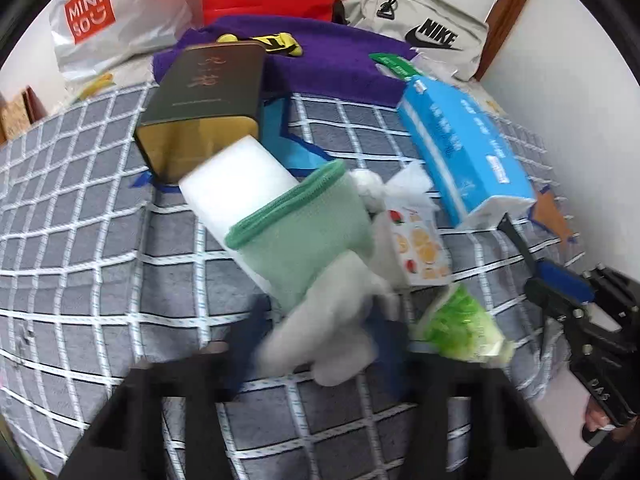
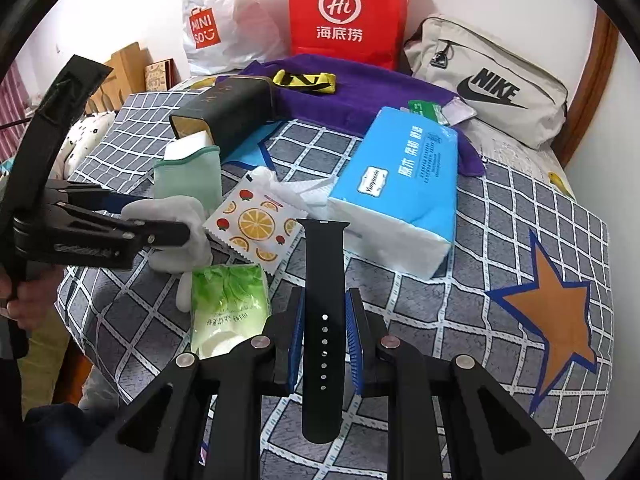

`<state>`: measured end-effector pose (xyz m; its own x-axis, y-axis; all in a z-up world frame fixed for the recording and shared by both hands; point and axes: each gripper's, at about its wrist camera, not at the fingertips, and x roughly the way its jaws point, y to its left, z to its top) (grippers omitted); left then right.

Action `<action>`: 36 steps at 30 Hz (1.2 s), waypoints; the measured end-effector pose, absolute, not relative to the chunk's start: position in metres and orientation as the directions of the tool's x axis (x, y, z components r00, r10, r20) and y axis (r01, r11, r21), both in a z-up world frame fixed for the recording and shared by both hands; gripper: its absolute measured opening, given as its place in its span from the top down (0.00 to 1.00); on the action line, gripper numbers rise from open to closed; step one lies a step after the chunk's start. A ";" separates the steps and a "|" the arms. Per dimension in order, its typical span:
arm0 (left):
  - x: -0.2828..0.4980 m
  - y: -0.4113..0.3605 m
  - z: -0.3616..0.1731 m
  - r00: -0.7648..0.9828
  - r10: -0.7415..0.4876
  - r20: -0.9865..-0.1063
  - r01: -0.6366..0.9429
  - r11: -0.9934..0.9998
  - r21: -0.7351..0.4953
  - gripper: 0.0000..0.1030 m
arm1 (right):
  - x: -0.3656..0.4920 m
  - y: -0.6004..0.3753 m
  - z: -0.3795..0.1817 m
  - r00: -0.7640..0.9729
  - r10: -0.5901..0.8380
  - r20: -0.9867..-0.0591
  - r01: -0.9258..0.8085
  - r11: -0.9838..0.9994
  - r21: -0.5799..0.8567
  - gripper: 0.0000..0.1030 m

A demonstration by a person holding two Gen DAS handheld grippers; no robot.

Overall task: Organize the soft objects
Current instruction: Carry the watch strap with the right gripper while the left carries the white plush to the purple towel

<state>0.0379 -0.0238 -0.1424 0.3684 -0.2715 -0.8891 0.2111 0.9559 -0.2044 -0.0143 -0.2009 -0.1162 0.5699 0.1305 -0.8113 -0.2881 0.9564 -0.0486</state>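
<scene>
My left gripper (image 2: 168, 216) is shut on a white glove (image 2: 180, 232), whose cuff is green (image 2: 188, 178); in the left wrist view the glove (image 1: 320, 332) hangs blurred between the fingers. A white sponge block (image 1: 236, 184) sits under the cuff, in front of a dark tin box (image 1: 208, 96). My right gripper (image 2: 325, 336) is shut on a black watch strap (image 2: 324, 280), held lengthwise above the bed. The right gripper also shows at the right of the left wrist view (image 1: 560, 292).
On the checked blanket (image 2: 500, 240) lie a blue tissue pack (image 2: 400, 184), a fruit-print packet (image 2: 256, 224), a green wipes pack (image 2: 228, 304), a purple towel (image 2: 352, 88). A red bag (image 2: 344, 12), a Miniso bag (image 2: 216, 20) and a Nike bag (image 2: 488, 80) line the wall.
</scene>
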 end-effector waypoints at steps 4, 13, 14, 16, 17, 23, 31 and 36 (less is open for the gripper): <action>0.036 -0.022 -0.134 0.383 -0.288 -0.878 0.243 0.948 -0.204 0.84 | -0.015 -0.205 -0.112 0.580 0.124 -0.805 -0.276 0.960 -0.051 0.81; 0.027 -0.001 -0.098 0.448 -0.324 -0.833 0.261 0.939 -0.225 0.86 | -0.015 -0.205 -0.098 0.610 0.143 -0.779 -0.284 0.958 -0.046 0.81; 0.027 0.002 -0.095 0.453 -0.333 -0.827 0.258 0.937 -0.235 0.86 | -0.015 -0.204 -0.097 0.612 0.145 -0.778 -0.286 0.957 -0.046 0.81; 0.027 0.008 -0.089 0.459 -0.343 -0.819 0.252 0.935 -0.250 0.86 | -0.015 -0.204 -0.093 0.621 0.145 -0.770 -0.284 0.958 -0.049 0.81; 0.026 0.011 -0.086 0.467 -0.342 -0.815 0.244 0.936 -0.253 0.86 | -0.015 -0.204 -0.092 0.625 0.150 -0.766 -0.287 0.957 -0.047 0.81; 0.028 0.015 -0.065 0.498 -0.390 -0.775 0.268 0.919 -0.291 0.86 | -0.014 -0.203 -0.086 0.638 0.160 -0.753 -0.284 0.958 -0.037 0.81; 0.030 0.002 -0.045 0.513 -0.426 -0.745 0.326 0.900 -0.290 0.86 | -0.013 -0.201 -0.083 0.649 0.174 -0.740 -0.287 0.958 -0.026 0.81; 0.034 0.001 -0.039 0.531 -0.412 -0.740 0.323 0.906 -0.273 0.86 | -0.013 -0.201 -0.079 0.655 0.176 -0.735 -0.290 0.957 -0.029 0.81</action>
<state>0.0337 0.0008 -0.0390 0.5310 -0.4121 -0.7404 0.3231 0.9062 -0.2727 -0.0129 -0.2012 -0.0795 0.6553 0.1762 -0.7345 -0.2895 0.9567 -0.0289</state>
